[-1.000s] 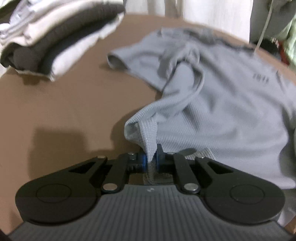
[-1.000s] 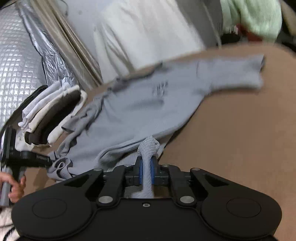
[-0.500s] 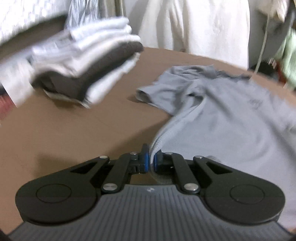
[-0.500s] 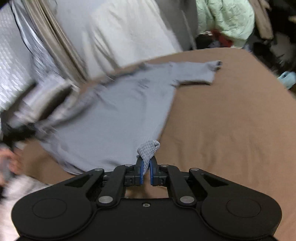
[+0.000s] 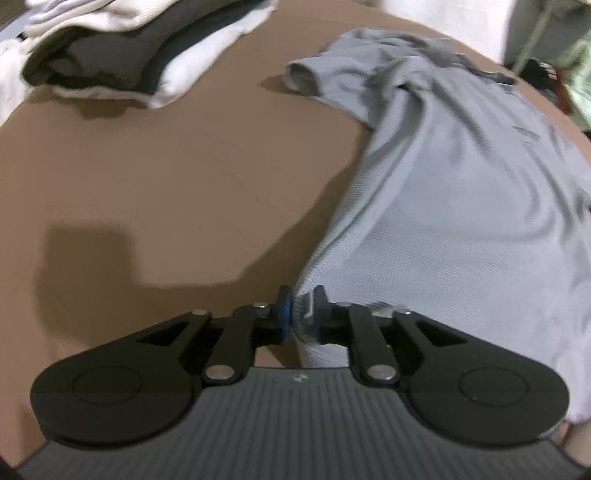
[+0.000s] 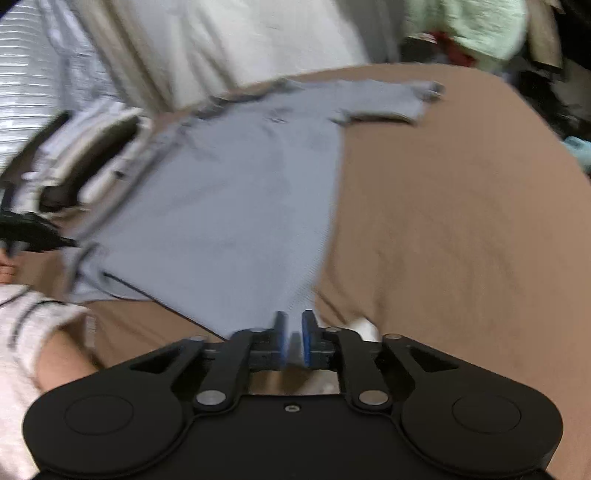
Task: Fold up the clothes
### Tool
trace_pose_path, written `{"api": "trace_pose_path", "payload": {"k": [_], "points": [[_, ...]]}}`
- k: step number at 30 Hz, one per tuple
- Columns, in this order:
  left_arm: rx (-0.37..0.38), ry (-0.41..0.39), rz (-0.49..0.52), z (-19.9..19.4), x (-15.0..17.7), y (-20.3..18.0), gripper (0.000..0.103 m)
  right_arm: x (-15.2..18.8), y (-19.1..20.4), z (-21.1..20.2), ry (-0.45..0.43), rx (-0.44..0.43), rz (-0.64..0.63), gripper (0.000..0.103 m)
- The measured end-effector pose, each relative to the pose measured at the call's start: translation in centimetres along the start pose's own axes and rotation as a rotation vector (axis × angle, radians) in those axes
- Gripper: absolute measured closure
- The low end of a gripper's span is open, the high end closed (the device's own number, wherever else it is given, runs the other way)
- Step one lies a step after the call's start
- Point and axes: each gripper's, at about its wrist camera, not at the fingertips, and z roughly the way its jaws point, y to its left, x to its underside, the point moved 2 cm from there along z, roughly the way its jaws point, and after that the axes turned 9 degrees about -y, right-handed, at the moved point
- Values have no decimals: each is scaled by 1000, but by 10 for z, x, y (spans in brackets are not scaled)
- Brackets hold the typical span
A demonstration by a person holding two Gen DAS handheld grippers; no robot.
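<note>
A grey short-sleeved shirt (image 5: 461, 192) lies spread front-up on a brown surface (image 5: 166, 177), its collar at the far end. My left gripper (image 5: 301, 314) is shut on the shirt's near left hem corner. My right gripper (image 6: 293, 339) is shut on the near right hem corner of the shirt (image 6: 236, 206). The hem is stretched between the two grippers, low over the surface. The left gripper's body (image 6: 26, 230) shows at the left edge of the right wrist view.
A stack of folded white, grey and dark clothes (image 5: 122, 48) sits at the far left of the brown surface; it also shows in the right wrist view (image 6: 88, 158). White fabric (image 6: 258, 37) hangs behind. Loose green clothing (image 6: 469, 26) lies beyond the far right edge.
Both grippers have pulled the hem corners apart and toward me. The bunched, twisted shirt has been drawn out flat and lowered onto the surface.
</note>
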Motion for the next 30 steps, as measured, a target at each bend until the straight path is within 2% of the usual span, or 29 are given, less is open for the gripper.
{"api": "trace_pose_path", "payload": {"k": [1, 2, 3, 5, 7, 9, 11, 13, 14, 16, 17, 18, 20, 23, 25, 26, 29, 30], "points": [[23, -6, 11, -3, 2, -1, 72, -1, 3, 3, -4, -30, -17, 54], [28, -1, 18, -5, 1, -3, 57, -1, 8, 7, -2, -56, -35, 40], [32, 3, 26, -6, 0, -6, 50, 0, 13, 12, 10, -69, -52, 39], [58, 18, 57, -7, -2, -15, 48, 4, 15, 20, 50, -70, -89, 39], [74, 37, 107, -4, -2, -30, 35, 9, 13, 29, 99, -75, -108, 36], [57, 69, 181, 5, 1, -47, 11, 14, 11, 40, 146, -78, -120, 33], [14, 137, 301, 28, 7, -65, 6, 19, 10, 55, 184, -81, -136, 33], [-6, 208, 351, 49, 12, -69, 6, 24, 10, 71, 222, -84, -152, 33], [-16, 243, 376, 59, 15, -71, 10, 26, 12, 77, 233, -89, -174, 34], [22, 203, 386, 54, 12, -67, 38, 27, 24, 79, 228, -108, -273, 54], [11, 179, 417, 47, 11, -65, 68, 26, 29, 78, 220, -127, -303, 91], [-1, 155, 449, 40, 11, -63, 98, 22, 32, 72, 200, -159, -291, 93], [-7, 107, 464, 19, 11, -50, 98, 8, 32, 55, 152, -210, -228, 94], [108, 31, 363, -12, 13, -20, 98, -14, 18, 27, 80, -318, -29, 93], [143, 11, 286, -17, 25, 4, 97, -16, 5, 21, 74, -333, 57, 94], [161, 24, 239, -11, 33, 11, 96, -13, 0, 22, 85, -309, 74, 94], [214, 36, 59, 8, 60, 39, 94, 13, -5, 43, 181, -129, 16, 94], [228, 4, 5, 8, 71, 43, 92, 20, -5, 47, 198, -93, 7, 94]]}}
